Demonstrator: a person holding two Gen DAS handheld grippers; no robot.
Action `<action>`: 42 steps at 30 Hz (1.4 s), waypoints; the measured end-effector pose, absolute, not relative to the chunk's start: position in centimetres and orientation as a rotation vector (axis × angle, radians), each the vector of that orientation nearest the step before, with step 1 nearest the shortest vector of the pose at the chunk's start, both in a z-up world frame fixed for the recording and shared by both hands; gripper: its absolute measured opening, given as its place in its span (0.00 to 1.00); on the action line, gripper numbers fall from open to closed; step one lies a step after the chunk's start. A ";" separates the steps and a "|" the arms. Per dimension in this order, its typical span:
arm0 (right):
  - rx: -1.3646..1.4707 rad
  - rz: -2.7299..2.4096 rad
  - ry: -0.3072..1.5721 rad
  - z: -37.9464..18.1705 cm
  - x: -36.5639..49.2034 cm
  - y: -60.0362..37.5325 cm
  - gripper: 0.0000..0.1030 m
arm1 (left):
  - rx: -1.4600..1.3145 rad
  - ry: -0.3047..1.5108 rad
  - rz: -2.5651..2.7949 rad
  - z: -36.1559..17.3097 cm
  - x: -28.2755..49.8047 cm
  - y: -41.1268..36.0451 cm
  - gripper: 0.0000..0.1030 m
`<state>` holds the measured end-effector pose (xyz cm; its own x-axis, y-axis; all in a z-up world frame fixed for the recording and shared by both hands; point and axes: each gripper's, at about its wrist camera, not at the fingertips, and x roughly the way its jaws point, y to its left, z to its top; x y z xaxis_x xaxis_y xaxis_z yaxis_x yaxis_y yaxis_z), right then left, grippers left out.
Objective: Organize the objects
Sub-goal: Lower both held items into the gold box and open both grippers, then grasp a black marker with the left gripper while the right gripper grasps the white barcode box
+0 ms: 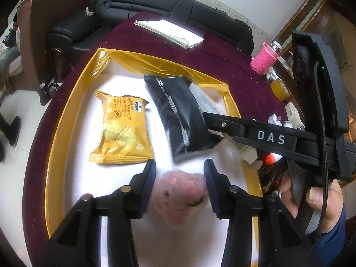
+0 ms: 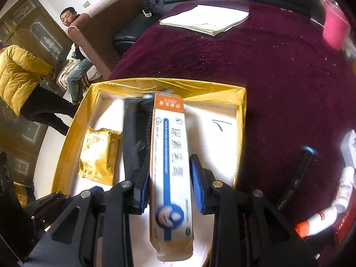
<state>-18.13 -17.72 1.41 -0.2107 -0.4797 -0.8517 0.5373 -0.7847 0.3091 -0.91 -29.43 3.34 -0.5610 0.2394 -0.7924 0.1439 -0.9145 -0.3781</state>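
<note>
Left hand-held gripper (image 1: 180,184) hides part of blurred pink ball (image 1: 181,197).

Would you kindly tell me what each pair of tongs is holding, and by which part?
Neither visibly grips anything. The left tongs straddle a pink ball, pads apart from it. The right tongs straddle the ointment box near its lower half; right pad clear.

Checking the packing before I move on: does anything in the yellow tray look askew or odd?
The black pouch lies slanted across the tray, unlike the cracker pack, and the carton leans against it instead of lying flat. The pink ball sits loose between the left gripper's open pads.
</note>
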 end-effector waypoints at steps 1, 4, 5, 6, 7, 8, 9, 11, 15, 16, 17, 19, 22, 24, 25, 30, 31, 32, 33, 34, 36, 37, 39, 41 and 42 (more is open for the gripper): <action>1.402 -2.035 0.068 1.6 -18.0 -17.6 0.29 | -1.444 -0.629 2.655 3.4 -0.9 -29.3 0.41; 1.391 -2.029 0.060 2.0 -17.3 -17.2 0.29 | -1.444 -0.619 2.659 3.8 -0.5 -29.1 0.41; 1.391 -2.019 0.058 2.1 -17.0 -17.0 0.29 | -1.440 -0.617 2.661 4.0 -0.3 -29.0 0.41; 1.391 -2.007 0.049 2.1 -16.8 -16.9 0.29 | -1.438 -0.619 2.663 4.2 -0.1 -28.9 0.41; 1.393 -1.989 0.036 2.1 -16.6 -16.8 0.29 | -1.439 -0.620 2.663 4.3 0.0 -28.9 0.42; 1.396 -1.968 0.020 2.1 -16.4 -16.6 0.29 | -1.440 -0.620 2.667 4.4 0.1 -28.8 0.43; 1.397 -1.948 0.000 2.2 -16.1 -16.4 0.29 | -1.434 -0.615 2.673 4.7 0.3 -28.6 0.43; 1.385 -1.933 -0.018 2.5 -15.7 -15.8 0.29 | -1.431 -0.601 2.679 5.1 0.4 -28.2 0.44; 1.315 -1.971 -0.042 4.7 -15.2 -14.1 0.29 | -1.409 -0.584 2.695 6.5 0.4 -27.2 0.44; 1.289 -1.983 -0.055 5.5 -15.3 -13.6 0.29 | -1.397 -0.573 2.697 7.0 0.3 -26.9 0.44; 1.262 -1.995 -0.069 6.5 -15.2 -13.0 0.29 | -1.369 -0.571 2.712 7.8 0.4 -26.7 0.44; 1.197 -2.020 -0.082 8.5 -15.2 -11.8 0.29 | -1.333 -0.578 2.736 9.1 0.4 -26.3 0.47; 1.091 -2.068 -0.104 11.3 -14.7 -9.0 0.41 | -1.286 -0.525 2.747 10.4 0.5 -24.7 0.53; 1.055 -2.092 -0.119 11.8 -14.5 -6.6 0.48 | -1.289 -0.493 2.730 10.5 0.3 -23.3 0.54; 1.043 -2.114 -0.129 11.7 -14.4 -4.9 0.48 | -1.296 -0.490 2.714 10.4 0.0 -22.7 0.54; 1.048 -2.215 -0.170 9.9 -14.4 2.3 0.48 | -1.357 -0.405 2.634 8.9 -2.2 -18.5 0.54; 1.047 -2.234 -0.182 9.7 -14.6 3.5 0.48 | -1.365 -0.392 2.621 8.7 -2.5 -17.8 0.54; 1.053 -2.249 -0.196 9.3 -14.7 4.7 0.48 | -1.376 -0.378 2.607 8.4 -3.0 -16.8 0.54; 1.064 -2.256 -0.221 8.8 -14.8 6.0 0.48 | -1.384 -0.358 2.593 8.2 -3.3 -16.0 0.54; 1.071 -2.258 -0.244 8.6 -14.9 7.1 0.48 | -1.388 -0.331 2.583 8.0 -3.7 -15.1 0.54; 1.074 -2.277 -0.272 8.0 -14.9 9.0 0.48 | -1.400 -0.281 2.572 7.5 -4.6 -13.8 0.54; 1.077 -2.286 -0.273 7.7 -14.8 9.7 0.48 | -1.411 -0.266 2.569 7.3 -5.0 -13.4 0.54; 1.079 -2.287 -0.292 7.2 -14.9 11.1 0.48 | -1.443 -0.237 2.572 6.6 -6.1 -12.8 0.53; 1.091 -2.292 -0.301 6.6 -15.1 12.0 0.48 | -1.490 -0.184 2.594 5.9 -7.4 -12.5 0.53; 1.097 -2.292 -0.308 6.3 -15.2 12.4 0.48 | -1.508 -0.162 2.602 5.5 -7.9 -12.4 0.53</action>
<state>-15.25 12.41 6.26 -0.4981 -0.5870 -0.6382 0.3977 -0.8087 0.4335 -7.89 -12.38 5.54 -0.4923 0.1660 -0.8544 -0.0585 -0.9857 -0.1578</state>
